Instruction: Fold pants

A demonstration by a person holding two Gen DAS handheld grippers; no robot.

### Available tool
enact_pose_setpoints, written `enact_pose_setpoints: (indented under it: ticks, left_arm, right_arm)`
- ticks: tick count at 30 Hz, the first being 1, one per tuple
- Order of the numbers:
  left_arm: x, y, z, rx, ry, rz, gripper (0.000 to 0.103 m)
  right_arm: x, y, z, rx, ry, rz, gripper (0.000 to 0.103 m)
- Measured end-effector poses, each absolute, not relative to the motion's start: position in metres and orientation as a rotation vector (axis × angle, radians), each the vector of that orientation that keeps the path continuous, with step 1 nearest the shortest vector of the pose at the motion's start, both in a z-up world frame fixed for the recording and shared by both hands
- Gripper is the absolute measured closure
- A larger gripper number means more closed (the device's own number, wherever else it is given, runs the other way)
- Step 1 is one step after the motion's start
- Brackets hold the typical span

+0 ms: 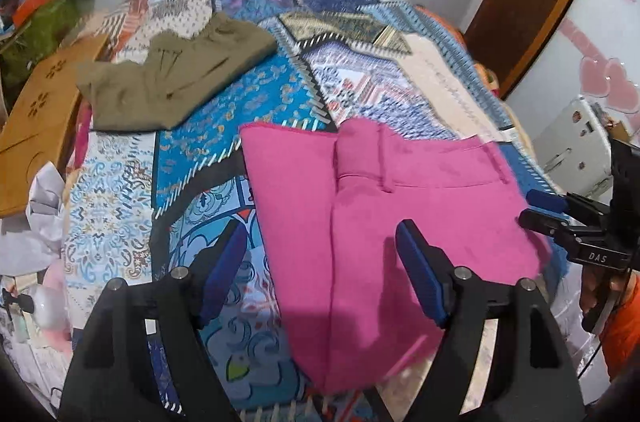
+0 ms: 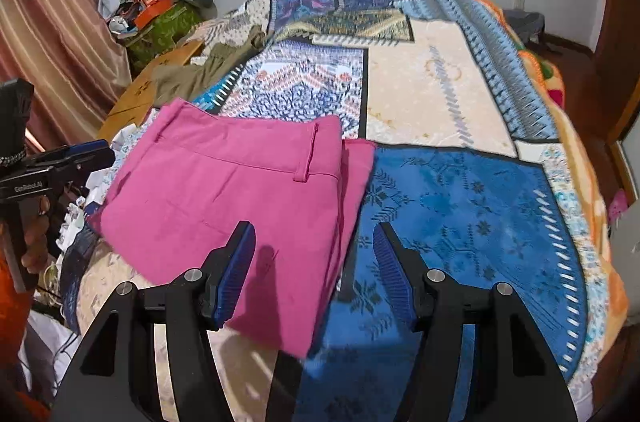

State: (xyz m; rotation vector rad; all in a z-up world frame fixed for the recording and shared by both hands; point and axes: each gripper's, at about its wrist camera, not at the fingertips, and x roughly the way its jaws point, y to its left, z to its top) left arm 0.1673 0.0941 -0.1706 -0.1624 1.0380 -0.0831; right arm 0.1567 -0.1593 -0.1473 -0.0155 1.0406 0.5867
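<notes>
While both grippers hang above the bed, neither has hold of anything. Folded bright pink cotton pants point(image 1: 384, 206) lie flat on the blue patchwork-patterned bedspread point(image 2: 460, 206), near its front edge, waistband toward the far side. Left gripper point(image 1: 320, 234): jaws spread wide, nothing between the pads, poised over the left part of the pink fabric. Right gripper point(image 2: 314, 236): jaws about half apart, empty, over the pants' right edge. Folded olive-green pants point(image 1: 168, 78) rest well apart, at the bed's far left, beside a wooden board point(image 1: 40, 126).
</notes>
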Motion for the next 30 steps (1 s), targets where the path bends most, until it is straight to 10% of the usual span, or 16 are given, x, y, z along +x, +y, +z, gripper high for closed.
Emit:
enact_pose_setpoints:
  ticks: [9,19,30]
  left_arm:
    - [0.179,0.106,-0.202,-0.305,1.106,-0.113,0.027]
    - [0.188,0.075,-0.188,-0.149,1.056,-0.139,0.08]
    - [0.188,0.085,-0.145,-0.075,0.932,-0.103,0.088]
  right_arm:
    - [0.176,-0.159,-0.173,0.097,1.12,0.632,0.046]
    - [0.191,-0.145,-0.173,0.147,1.096,0.627,0.074]
    - [0.2,-0.128,-0.135,0.063,1.002,0.621,0.091]
